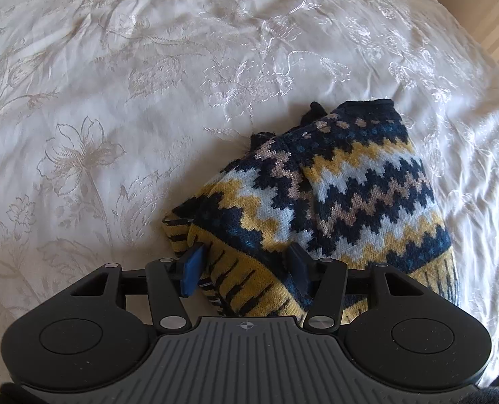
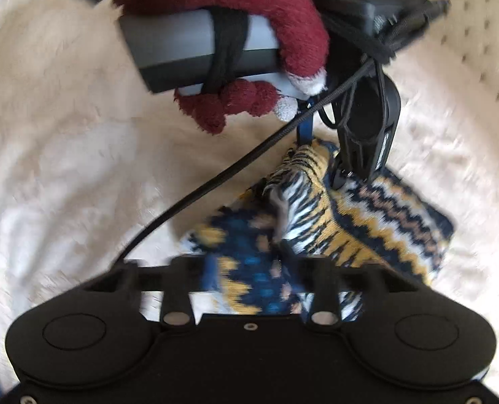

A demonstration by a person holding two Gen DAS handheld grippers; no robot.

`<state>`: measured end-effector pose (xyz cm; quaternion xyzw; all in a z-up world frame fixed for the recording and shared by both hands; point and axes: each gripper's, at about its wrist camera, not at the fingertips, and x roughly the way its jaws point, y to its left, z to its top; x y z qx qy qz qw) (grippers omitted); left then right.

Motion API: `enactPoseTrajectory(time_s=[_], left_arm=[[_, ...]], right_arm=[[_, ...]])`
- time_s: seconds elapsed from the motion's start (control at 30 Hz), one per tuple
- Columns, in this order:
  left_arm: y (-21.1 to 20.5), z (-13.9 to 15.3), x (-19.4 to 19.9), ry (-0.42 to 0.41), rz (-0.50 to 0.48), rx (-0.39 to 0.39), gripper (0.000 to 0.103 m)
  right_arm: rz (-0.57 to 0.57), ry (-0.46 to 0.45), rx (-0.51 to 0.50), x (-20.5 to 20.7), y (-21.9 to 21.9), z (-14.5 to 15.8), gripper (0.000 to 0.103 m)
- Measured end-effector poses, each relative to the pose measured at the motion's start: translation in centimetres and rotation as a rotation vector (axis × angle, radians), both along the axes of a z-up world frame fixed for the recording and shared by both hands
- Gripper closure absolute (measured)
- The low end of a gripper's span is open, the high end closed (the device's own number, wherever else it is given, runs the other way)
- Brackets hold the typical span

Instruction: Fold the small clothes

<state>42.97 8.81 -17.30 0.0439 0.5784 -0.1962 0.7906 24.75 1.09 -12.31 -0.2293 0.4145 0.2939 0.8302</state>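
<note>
A small knitted sweater [image 1: 347, 181] with navy, yellow, pale blue and tan zigzags lies on the white bedspread [image 1: 114, 84], partly folded. My left gripper [image 1: 246, 262] has its blue-padded fingers around the yellow ribbed hem [image 1: 249, 286], which bunches up between them. In the right wrist view, which is blurred, my right gripper [image 2: 252, 269] holds a fold of the sweater [image 2: 400, 215] between its fingers. The left gripper [image 2: 367, 155], held by a maroon-gloved hand [image 2: 236, 33], grips the lifted hem just beyond.
The embroidered bedspread spreads wide to the left and far side. The bed's edge and a striped floor or wall [image 1: 498, 33] show at the upper right. A black cable [image 2: 215, 181] runs across the right wrist view.
</note>
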Motion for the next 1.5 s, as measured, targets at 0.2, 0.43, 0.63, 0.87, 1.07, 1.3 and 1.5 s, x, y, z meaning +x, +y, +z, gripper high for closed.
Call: enactPoseTrajectory(time_s=[0.2, 0.43, 0.63, 0.87, 1.07, 1.3, 1.5], left_arm=[[-0.1, 0.5, 0.8, -0.019, -0.029, 0.022, 0.051], [0.8, -0.1, 1.2, 0.001, -0.017, 0.005, 0.050], [2.4, 2.5, 0.1, -0.078, 0.057, 0.049, 0.051], [2.0, 6.0, -4.0, -0.168, 0.120, -0.011, 0.052], [-0.9, 4.8, -6.9, -0.170, 0.141, -0.014, 0.052], [-0.6, -0.2, -10.1, -0.069, 0.190, 0.051, 0.050], [1.8, 0.2, -11.3, -0.068, 0.268, -0.096, 0.049]], right_arm=[[-0.029, 0.097, 0.132, 1.1, 0.0, 1.3, 0.085], [-0.027, 0.141, 0.119, 1.0, 0.9, -0.4, 0.062], [-0.075, 0.163, 0.292, 1.0, -4.5, 2.3, 0.053], [-0.299, 0.116, 0.359, 3.6, -11.1, 3.4, 0.045], [-0.443, 0.140, 0.367, 7.1, -15.6, 2.5, 0.043], [-0.558, 0.203, 0.419, 10.4, -19.5, 1.4, 0.043], [-0.561, 0.298, 0.515, 12.8, -20.7, -0.5, 0.028]])
